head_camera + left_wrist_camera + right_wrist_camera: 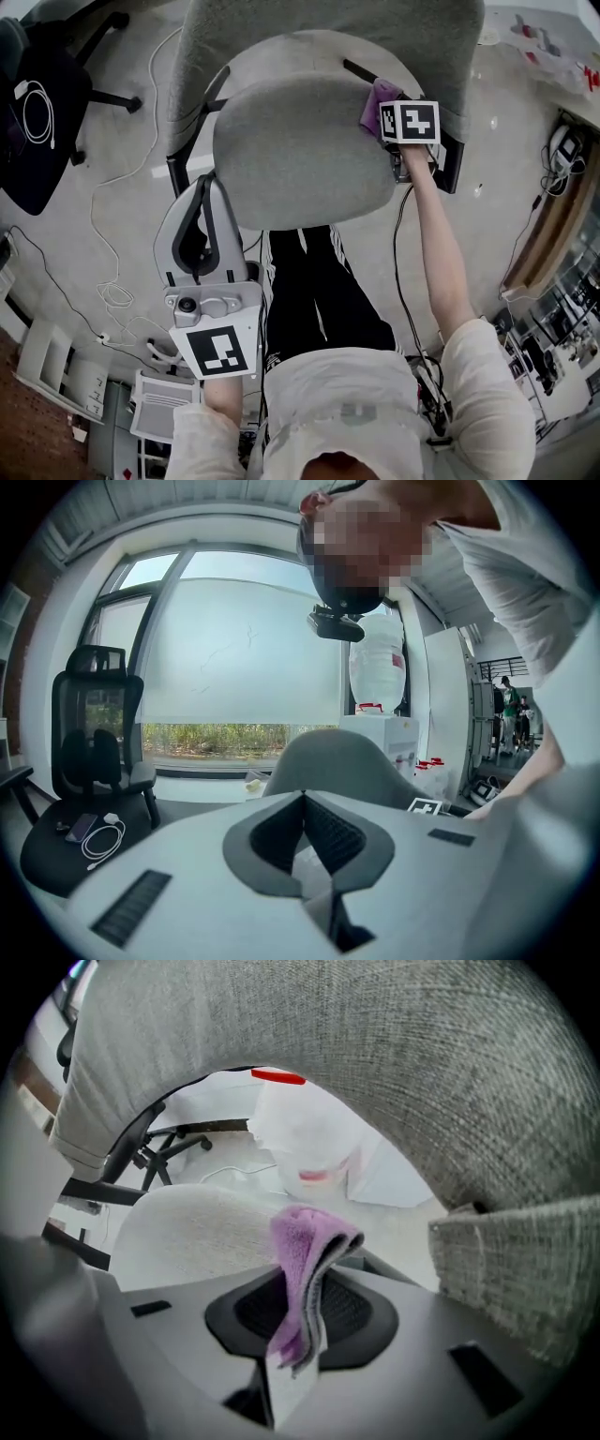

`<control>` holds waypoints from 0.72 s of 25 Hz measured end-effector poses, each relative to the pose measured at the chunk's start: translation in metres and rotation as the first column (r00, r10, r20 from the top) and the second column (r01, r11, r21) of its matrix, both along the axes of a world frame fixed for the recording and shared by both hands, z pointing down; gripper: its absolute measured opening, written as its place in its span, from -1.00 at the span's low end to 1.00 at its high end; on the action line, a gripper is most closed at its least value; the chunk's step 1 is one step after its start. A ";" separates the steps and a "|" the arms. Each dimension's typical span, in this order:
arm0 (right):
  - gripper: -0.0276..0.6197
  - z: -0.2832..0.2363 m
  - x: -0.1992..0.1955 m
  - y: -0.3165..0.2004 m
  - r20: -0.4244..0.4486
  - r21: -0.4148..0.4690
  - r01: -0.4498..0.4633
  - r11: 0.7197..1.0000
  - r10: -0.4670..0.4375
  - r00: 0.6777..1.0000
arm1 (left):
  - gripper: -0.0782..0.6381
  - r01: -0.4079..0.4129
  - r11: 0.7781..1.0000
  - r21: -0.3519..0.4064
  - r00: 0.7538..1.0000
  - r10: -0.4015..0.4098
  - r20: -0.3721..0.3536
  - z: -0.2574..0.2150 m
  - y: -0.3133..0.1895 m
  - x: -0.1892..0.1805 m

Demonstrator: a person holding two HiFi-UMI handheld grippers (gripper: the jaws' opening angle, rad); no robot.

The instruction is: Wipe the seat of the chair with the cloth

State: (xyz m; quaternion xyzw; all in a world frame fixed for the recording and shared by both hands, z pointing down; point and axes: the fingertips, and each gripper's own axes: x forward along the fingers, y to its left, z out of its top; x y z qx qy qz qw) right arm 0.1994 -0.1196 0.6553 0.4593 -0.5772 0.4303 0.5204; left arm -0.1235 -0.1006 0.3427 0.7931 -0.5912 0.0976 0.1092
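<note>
The grey fabric chair seat (295, 150) fills the middle of the head view, with its backrest (328, 28) beyond. My right gripper (388, 120) is at the seat's far right corner by the backrest, shut on a folded purple cloth (375, 101). In the right gripper view the cloth (305, 1246) sticks up from the right gripper (300, 1326), with the seat (192, 1227) just beyond and the backrest (422, 1082) overhead. My left gripper (208, 184) is held off the seat's near left edge, shut and empty. Its view looks level at the left gripper (305, 803) and the chair (342, 761).
A black office chair (37, 112) with a phone and white cable stands at the far left, also the black office chair (89, 752). Cables (112, 295) trail on the floor. A white crate (164, 405) is near my left. The person's legs (314, 291) stand against the seat's front. A water dispenser (380, 682) stands behind.
</note>
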 end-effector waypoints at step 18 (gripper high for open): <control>-0.64 -0.068 -0.161 0.023 0.448 0.104 -0.048 0.993 -0.004 0.894 | -0.74 0.110 0.994 0.023 0.993 -0.111 0.028 0.003 0.025 -0.033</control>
